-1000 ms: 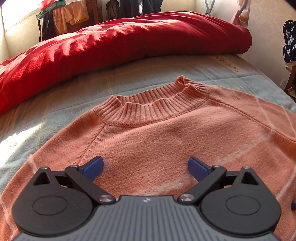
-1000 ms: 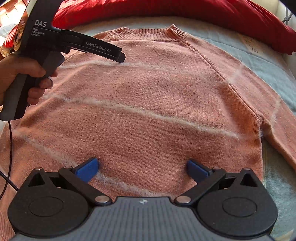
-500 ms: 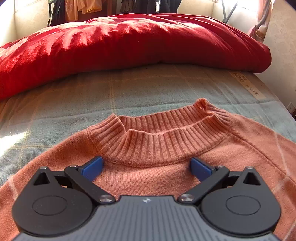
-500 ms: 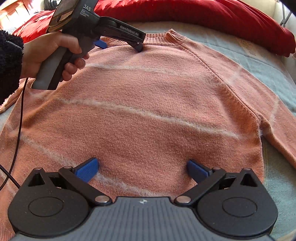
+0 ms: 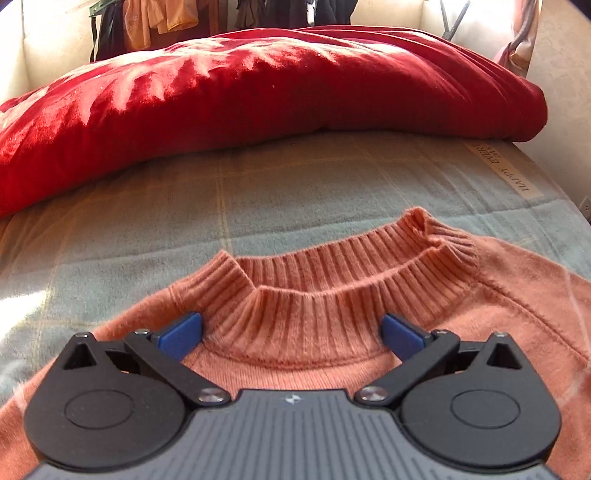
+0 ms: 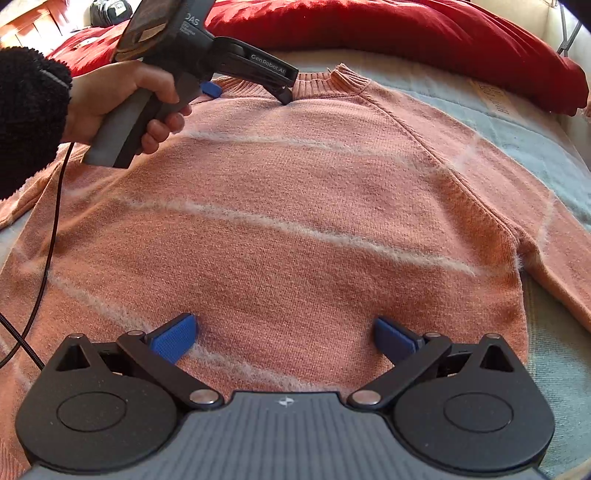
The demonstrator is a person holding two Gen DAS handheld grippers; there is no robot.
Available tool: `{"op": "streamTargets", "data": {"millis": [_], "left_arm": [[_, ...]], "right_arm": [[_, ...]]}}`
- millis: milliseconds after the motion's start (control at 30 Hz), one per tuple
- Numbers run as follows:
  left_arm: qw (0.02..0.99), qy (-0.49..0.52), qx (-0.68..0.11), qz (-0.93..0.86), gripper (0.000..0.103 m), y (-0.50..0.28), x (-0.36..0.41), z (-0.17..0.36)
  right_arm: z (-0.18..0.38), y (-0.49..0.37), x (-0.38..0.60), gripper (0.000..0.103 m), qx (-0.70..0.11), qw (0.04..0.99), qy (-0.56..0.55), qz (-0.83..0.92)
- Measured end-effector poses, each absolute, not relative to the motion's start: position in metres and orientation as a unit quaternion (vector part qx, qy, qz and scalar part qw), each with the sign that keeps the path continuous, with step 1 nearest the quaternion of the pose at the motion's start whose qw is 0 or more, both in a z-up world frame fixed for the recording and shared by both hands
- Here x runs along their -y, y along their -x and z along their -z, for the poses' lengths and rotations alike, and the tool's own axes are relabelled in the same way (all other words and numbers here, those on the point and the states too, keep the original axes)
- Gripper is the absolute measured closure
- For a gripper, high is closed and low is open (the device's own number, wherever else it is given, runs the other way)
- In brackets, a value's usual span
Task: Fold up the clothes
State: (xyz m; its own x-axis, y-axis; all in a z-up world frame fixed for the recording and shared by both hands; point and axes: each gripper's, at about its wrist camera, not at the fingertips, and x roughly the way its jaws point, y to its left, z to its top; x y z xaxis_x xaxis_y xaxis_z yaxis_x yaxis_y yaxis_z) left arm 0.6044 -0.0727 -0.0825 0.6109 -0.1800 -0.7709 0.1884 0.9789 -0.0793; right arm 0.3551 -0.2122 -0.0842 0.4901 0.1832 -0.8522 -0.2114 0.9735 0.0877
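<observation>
A salmon-pink knit sweater (image 6: 295, 206) with thin white stripes lies flat, front up, on the bed. Its ribbed collar (image 5: 332, 284) fills the middle of the left wrist view. My left gripper (image 5: 291, 330) is open, its blue pads on either side of the collar's lower edge; the right wrist view shows the left gripper (image 6: 249, 92) from the side at the neckline, held by a hand (image 6: 122, 99). My right gripper (image 6: 282, 338) is open over the sweater's lower body, nothing between its fingers. The right sleeve (image 6: 561, 258) stretches off to the right.
A thick red duvet (image 5: 221, 99) is bunched across the far end of the bed. The pale blue-green checked bedsheet (image 5: 184, 206) shows beyond the collar and along the right side. A black cable (image 6: 44, 280) trails over the sweater's left part. Clothes hang on a rack (image 5: 155, 18) behind.
The left gripper has moved forward up the sweater's chest to the collar, still open. The right gripper has stayed in place over the lower body.
</observation>
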Motion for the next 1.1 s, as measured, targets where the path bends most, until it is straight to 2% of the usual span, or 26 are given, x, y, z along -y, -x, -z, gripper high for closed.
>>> {"op": "streamTargets", "data": {"millis": [233, 367, 500, 567, 700, 900, 1100], "left_arm": [[0.886, 0.008, -0.430, 0.173, 0.004, -0.599, 0.104, 0.058], [0.865, -0.034, -0.436, 0.247, 0.004, -0.576, 0.150, 0.076], [0.869, -0.079, -0.423, 0.246, 0.001, -0.581, 0.179, 0.096], [0.874, -0.049, -0.422, 0.235, 0.000, -0.597, 0.178, 0.096], [0.873, -0.026, -0.436, 0.217, 0.002, -0.620, 0.181, 0.082], [0.862, -0.047, -0.412, 0.290, 0.002, -0.581, 0.198, 0.051], [0.853, -0.066, -0.439, 0.274, 0.003, -0.615, 0.236, 0.082]], "right_arm": [[0.086, -0.352, 0.213, 0.000, -0.482, 0.869, 0.014, -0.113], [0.087, -0.349, 0.214, 0.000, -0.473, 0.873, 0.012, -0.115], [0.088, -0.347, 0.215, 0.000, -0.465, 0.877, 0.010, -0.116], [0.089, -0.345, 0.216, 0.000, -0.460, 0.880, 0.009, -0.117], [0.091, -0.342, 0.218, 0.000, -0.452, 0.884, 0.007, -0.117], [0.091, -0.342, 0.214, 0.000, -0.454, 0.885, 0.007, -0.100], [0.093, -0.337, 0.213, 0.000, -0.437, 0.895, 0.009, -0.090]]}}
